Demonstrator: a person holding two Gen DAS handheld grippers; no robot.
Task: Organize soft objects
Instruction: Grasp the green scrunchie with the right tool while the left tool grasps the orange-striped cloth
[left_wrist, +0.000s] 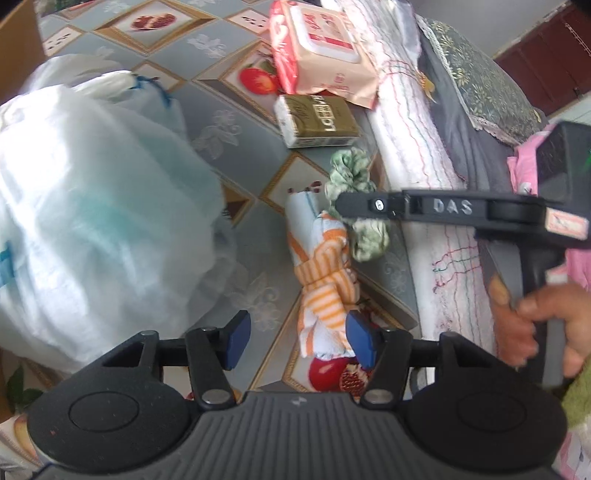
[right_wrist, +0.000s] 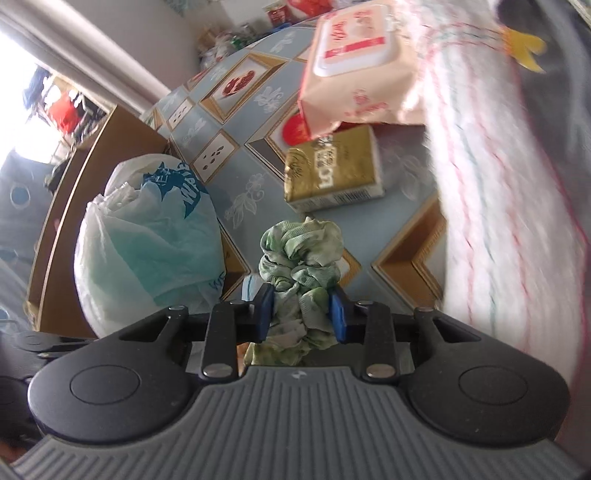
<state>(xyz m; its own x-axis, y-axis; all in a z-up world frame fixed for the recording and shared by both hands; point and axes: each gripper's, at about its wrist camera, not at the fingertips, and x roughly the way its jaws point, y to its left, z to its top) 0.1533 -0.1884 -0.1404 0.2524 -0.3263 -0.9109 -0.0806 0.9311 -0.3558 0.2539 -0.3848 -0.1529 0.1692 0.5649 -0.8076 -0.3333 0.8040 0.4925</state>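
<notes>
While the right gripper (right_wrist: 301, 314) pinches a green scrunchie (right_wrist: 301, 258) just above the patterned table (right_wrist: 229, 147), the left gripper (left_wrist: 295, 339) hangs open over an orange striped cloth (left_wrist: 325, 291). Loosely bunched fabric could slip free.

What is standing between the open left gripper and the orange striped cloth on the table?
Nothing visible. The orange striped cloth lies just ahead of the left gripper, its near end beside the right-hand fingertip.
</notes>
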